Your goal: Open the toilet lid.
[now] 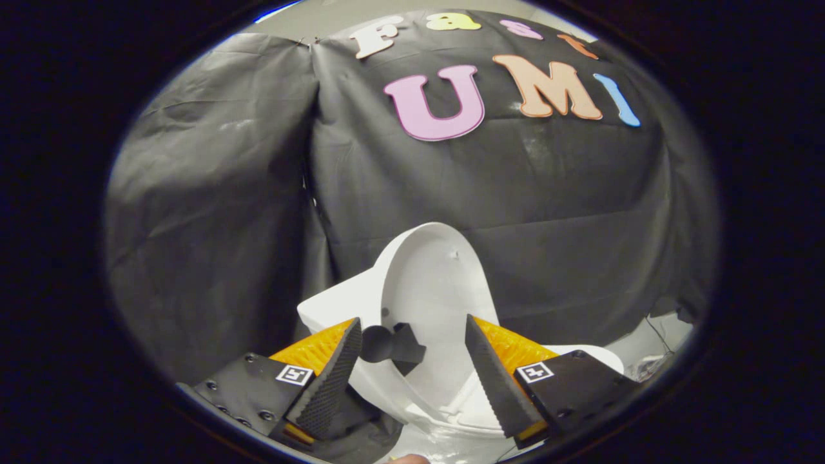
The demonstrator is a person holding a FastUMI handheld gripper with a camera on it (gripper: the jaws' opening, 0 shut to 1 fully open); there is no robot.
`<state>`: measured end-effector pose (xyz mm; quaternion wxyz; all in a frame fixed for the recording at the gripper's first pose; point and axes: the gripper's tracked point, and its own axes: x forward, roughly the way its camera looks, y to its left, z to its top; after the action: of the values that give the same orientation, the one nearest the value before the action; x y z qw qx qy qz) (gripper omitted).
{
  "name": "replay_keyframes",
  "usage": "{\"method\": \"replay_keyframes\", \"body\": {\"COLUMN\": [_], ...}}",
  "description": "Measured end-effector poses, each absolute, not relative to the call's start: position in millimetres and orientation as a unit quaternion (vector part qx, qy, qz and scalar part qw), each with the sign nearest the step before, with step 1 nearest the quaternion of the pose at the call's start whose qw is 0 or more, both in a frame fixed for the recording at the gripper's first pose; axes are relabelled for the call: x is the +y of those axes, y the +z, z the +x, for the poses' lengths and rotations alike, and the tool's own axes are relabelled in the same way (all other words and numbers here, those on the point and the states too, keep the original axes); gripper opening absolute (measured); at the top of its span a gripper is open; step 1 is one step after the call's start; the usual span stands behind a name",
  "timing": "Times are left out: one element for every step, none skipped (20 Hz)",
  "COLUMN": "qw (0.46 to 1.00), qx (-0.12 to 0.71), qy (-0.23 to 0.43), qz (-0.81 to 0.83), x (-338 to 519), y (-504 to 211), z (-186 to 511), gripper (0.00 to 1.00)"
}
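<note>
A white toilet [335,309] stands against the black cloth wall. Its lid [438,283] is raised upright, its inner face turned toward me, with a small dark knob [390,345] low on its left side. The seat rim [470,415] shows below, between the fingers. My gripper [412,351] is open, its fingers spread wide to either side of the lid's lower part. Neither finger touches the lid. The left fingertip [348,348] is next to the dark knob.
Black cloth drapes all around behind the toilet. A pale floor patch with thin cables [657,338] lies to the right of the toilet.
</note>
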<state>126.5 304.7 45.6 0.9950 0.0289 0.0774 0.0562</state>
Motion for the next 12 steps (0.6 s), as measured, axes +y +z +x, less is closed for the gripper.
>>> {"method": "replay_keyframes", "body": {"qw": [0.995,0.996,0.996,0.996,0.996,0.996,0.997,0.997,0.997,0.997,0.997,0.997], "qx": [0.074,0.073,0.071,0.067,0.060,0.054,0.051,0.049,0.050,0.053,0.057,0.060], "qy": [0.054,0.053,0.052,0.052,0.053,0.053,0.050,0.045,0.040,0.038,0.040,0.041], "qz": [0.026,0.023,0.021,0.026,0.034,0.041,0.042,0.039,0.036,0.034,0.032,0.028], "x": [298,290,284,278,271,265,258,249,241,233,227,219], "y": [49,51,51,54,58,61,62,63,62,60,58,56], "z": [124,121,118,114,113,111,109,107,105,103,101,96], "gripper": [0.99,0.99,0.99,0.99,0.99,0.99,0.99,0.99,0.99,0.99,0.99,0.99]}}
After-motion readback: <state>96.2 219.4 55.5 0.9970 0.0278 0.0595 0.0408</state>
